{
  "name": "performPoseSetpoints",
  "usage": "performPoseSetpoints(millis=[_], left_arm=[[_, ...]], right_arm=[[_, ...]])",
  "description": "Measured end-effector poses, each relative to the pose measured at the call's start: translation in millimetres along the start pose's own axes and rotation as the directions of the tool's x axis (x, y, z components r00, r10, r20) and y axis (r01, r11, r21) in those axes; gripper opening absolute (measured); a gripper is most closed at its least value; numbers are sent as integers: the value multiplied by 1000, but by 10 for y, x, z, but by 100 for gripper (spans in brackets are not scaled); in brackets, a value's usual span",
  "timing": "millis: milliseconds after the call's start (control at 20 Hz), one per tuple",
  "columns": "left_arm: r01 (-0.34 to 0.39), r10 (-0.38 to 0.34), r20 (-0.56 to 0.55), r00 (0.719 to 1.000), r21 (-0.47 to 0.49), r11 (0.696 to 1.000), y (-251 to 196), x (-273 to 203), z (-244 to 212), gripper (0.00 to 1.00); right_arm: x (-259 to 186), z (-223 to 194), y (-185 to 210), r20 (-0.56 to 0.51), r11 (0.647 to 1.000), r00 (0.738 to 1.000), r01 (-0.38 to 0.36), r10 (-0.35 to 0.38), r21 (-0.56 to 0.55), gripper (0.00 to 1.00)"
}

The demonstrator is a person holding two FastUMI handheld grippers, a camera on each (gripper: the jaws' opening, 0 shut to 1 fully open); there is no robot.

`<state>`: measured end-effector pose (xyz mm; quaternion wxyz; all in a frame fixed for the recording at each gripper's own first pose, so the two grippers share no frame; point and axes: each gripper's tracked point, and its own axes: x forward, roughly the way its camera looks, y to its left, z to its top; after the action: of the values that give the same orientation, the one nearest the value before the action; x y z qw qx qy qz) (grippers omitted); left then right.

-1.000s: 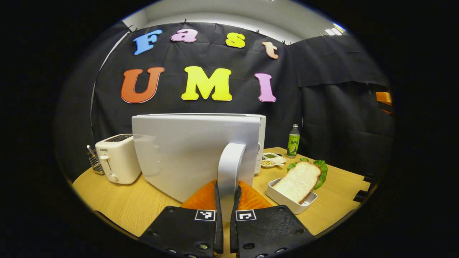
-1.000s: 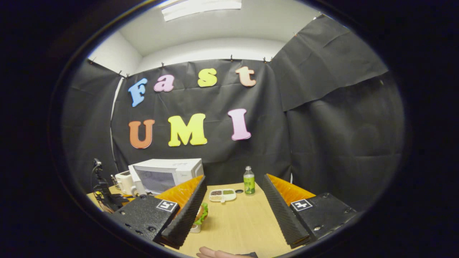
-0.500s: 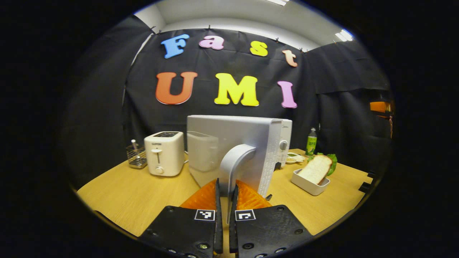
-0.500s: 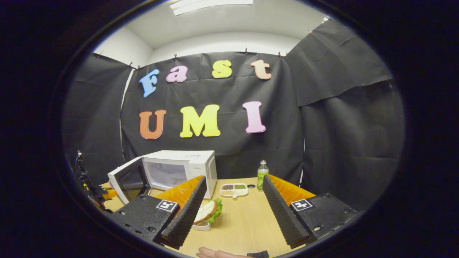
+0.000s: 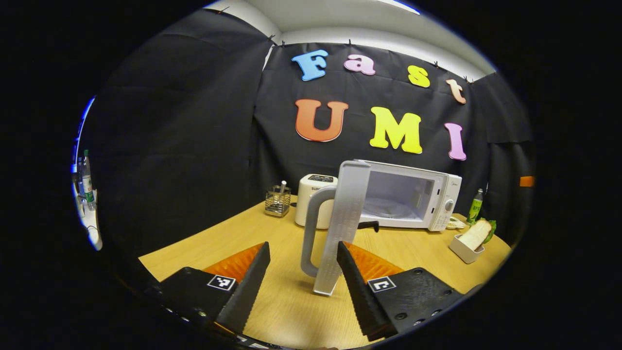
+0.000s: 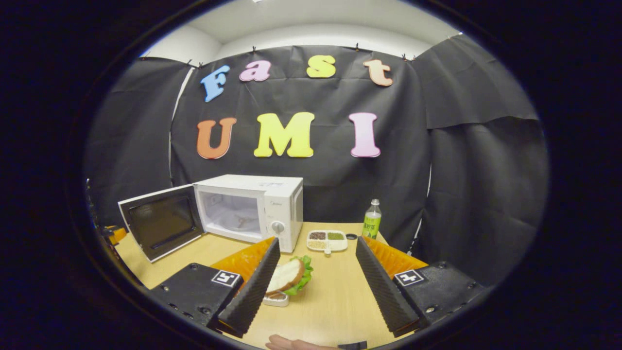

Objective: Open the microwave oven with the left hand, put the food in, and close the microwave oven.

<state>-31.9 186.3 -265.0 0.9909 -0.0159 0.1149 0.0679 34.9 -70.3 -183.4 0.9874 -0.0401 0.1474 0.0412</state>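
Microwave oven stands at centre left of the right gripper view, its door swung wide to the left. In the left gripper view the left gripper sits at bottom centre, fingers spread apart, the door handle loose between them. At lower centre the right gripper gapes empty, the bread in its white dish beside its left finger. Judged next: close squarely on the dish rim, keeping it level. Brand lettering is too small to read.
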Motion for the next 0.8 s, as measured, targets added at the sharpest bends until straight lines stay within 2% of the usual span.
performPoseSetpoints(millis=[50, 100, 150, 200, 250, 300, 350, 400, 450, 500, 550, 750, 800], left_arm=[[-7, 7, 8, 1000, 3, 1000, -1, -31, 93, 86], [-13, 13, 18, 1000, -1, 1000, -6, -56, 194, 86], [-14, 14, 21, 1000, -9, 1000, -36, -72, 303, 80], [-13, 13, 17, 1000, -19, 1000, -80, -81, 392, 95], [-13, 14, 30, 999, -28, 1000, -119, -63, 505, 84], [-9, 10, 46, 999, -33, 999, -174, -66, 630, 84], [0, 2, 59, 998, -34, 999, -229, -80, 744, 84], [-1, 3, 70, 998, -29, 1000, -282, -82, 849, 95], [-6, 8, 84, 996, -20, 1000, -330, -71, 960, 95], [-12, 12, 98, 995, -7, 1000, -386, -53, 1078, 84], [-13, 11, 102, 995, 12, 1000, -469, -47, 1179, 95], [13, -21, 134, 991, 57, 998, -876, -57, 1554, 95], [24, -31, 142, 989, 50, 998, -984, -58, 1643, 95]], right_arm=[[63, -5, -3, -13, 1000, 1000, 1, -1, -4, 100], [140, -4, -2, -29, 1000, 1000, -3, 3, -6, 92], [198, -7, 7, -45, 1000, 999, -10, 9, -7, 92], [261, -8, 10, -64, 1000, 998, -20, 19, -8, 92], [335, -20, -3, -85, 1000, 996, -26, 25, -9, 92], [399, -20, -12, -105, 999, 994, -34, 33, -13, 100], [464, -16, -25, -122, 999, 992, -43, 41, -19, 92], [534, -22, -45, -146, 998, 988, -54, 50, -26, 100], [617, -52, -77, -173, 997, 983, -65, 59, -33, 100], [691, -86, -116, -209, 996, 976, -75, 66, -37, 100], [784, -140, -146, -245, 996, 966, -89, 79, -32, 92], [1094, -389, -235, -412, 987, 898, -156, 156, 34, 92], [1152, -454, -221, -447, 982, 875, -179, 187, 60, 100]])
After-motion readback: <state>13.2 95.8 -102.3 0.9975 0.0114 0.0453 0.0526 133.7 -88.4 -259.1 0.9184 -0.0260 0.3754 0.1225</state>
